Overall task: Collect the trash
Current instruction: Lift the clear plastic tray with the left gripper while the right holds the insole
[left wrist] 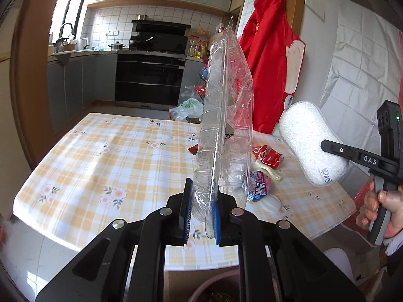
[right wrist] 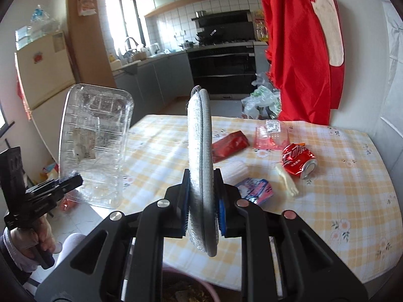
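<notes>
My left hand-held gripper [left wrist: 201,216] is nearly closed, its blue ribbed pads pinching the rim of a clear plastic clamshell container [left wrist: 224,125], which stands on edge above the tabletop [left wrist: 100,156]. The plastic is thin, ribbed and crinkled, with a label showing through it. My right hand-held gripper [right wrist: 202,214] is likewise clamped narrow, on a sponge pad [right wrist: 200,166]: an oblong with rounded ends, white and nubbly on one face, grey along the edge, held upright and edge-on to its camera.

Below both grippers, at the near edge, I see the rim of a pinkish bin [right wrist: 201,279] with dark contents. The tabletop wears a yellow-and-white checked cloth with flower prints. On it lie a blue-and-pink wrapper [right wrist: 254,188], a pale glove-shaped piece [right wrist: 287,181], a crushed red cola can [right wrist: 298,161], a red packet [right wrist: 229,146] and a clear pink-tinted wrapper [right wrist: 272,136].

Beyond the table's far edge sit plastic bags [right wrist: 262,98] on the floor, a red garment [right wrist: 299,40] hangs at the right, and a black oven [right wrist: 221,68] stands against the tiled kitchen wall.
</notes>
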Demonstrator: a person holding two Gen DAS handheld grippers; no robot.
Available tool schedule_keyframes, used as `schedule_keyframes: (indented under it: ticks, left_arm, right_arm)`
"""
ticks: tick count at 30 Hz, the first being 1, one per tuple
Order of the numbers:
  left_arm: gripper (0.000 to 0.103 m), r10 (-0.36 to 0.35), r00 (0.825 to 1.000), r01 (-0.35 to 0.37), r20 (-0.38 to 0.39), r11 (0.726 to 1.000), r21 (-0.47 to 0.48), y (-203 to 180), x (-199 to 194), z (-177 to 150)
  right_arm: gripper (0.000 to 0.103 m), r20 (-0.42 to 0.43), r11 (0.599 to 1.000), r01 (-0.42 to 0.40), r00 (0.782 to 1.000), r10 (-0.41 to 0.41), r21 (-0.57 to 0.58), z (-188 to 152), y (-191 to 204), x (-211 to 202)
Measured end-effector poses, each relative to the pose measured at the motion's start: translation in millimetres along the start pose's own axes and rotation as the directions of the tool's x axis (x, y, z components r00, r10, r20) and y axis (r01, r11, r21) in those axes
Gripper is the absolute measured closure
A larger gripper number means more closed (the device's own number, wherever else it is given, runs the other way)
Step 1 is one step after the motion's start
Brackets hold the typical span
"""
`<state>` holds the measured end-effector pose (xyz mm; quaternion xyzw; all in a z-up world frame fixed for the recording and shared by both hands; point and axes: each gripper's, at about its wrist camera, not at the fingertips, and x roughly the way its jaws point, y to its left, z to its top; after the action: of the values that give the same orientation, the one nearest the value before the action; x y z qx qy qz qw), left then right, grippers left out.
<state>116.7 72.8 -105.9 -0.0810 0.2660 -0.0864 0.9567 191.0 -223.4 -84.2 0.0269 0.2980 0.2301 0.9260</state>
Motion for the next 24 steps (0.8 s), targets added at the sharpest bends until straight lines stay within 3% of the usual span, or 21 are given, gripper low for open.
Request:
schedule_keyframes:
  ticks: [12, 24]
  left_arm:
    - [0.089, 0.027, 0.998, -0.026, 0.048, 1.000, -0.016, -2, -70, -30]
    - [0.089, 0.041, 0.995, -0.039, 0.086, 0.999, -0.022, -6, -104, -38]
  right_arm:
    - [0.082, 0.020, 0.998, -0.060, 0.998, 0.061, -0.017, -53, 48, -67]
    - [0.082, -0.030, 0.995, -0.096, 0.995, 0.096, -0.033, -87, 70, -88]
